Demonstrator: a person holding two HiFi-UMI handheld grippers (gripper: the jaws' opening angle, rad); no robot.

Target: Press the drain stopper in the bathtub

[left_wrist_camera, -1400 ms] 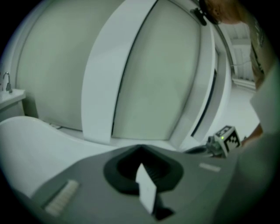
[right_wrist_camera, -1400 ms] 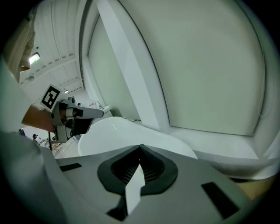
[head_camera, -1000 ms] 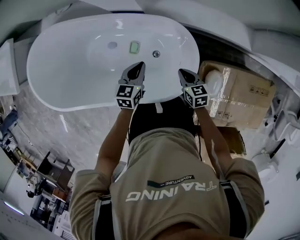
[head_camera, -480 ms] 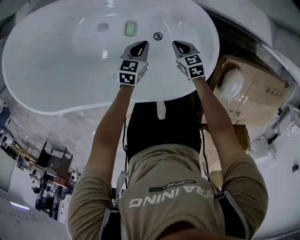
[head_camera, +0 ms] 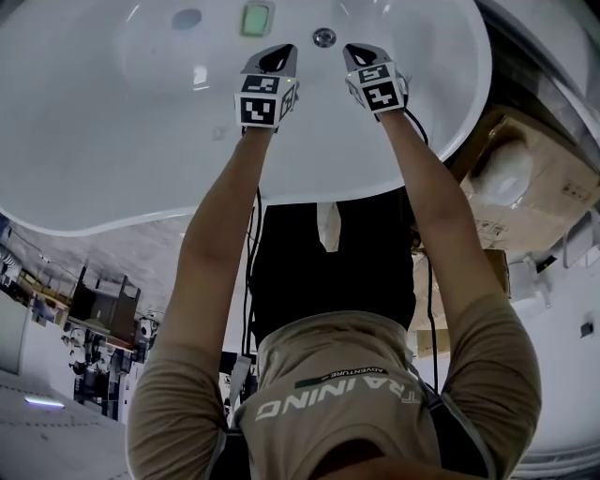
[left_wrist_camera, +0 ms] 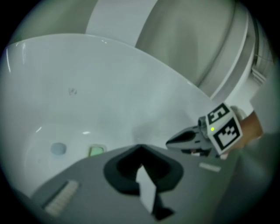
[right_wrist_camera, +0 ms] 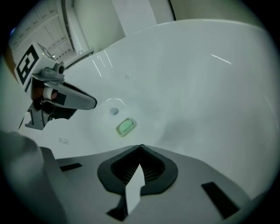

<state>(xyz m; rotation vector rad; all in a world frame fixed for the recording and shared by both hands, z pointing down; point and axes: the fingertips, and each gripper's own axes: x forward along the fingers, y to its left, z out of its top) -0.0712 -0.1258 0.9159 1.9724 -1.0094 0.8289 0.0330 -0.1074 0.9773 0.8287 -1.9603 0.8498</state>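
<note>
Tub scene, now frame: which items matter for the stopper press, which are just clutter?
Job: bathtub; round grey disc on its floor, likely the drain stopper; left gripper and right gripper, both shut and empty.
Clutter: green pad in the tub; chrome fitting on the tub wall; cardboard box beside the tub.

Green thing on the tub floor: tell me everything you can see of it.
The green piece is a small, pale-green rounded rectangle with a lighter rim, smooth-looking. It lies flat on the floor of the white bathtub, between a round grey disc and a chrome fitting. The left gripper and the right gripper are both clear of it. What it is cannot be told.
</note>
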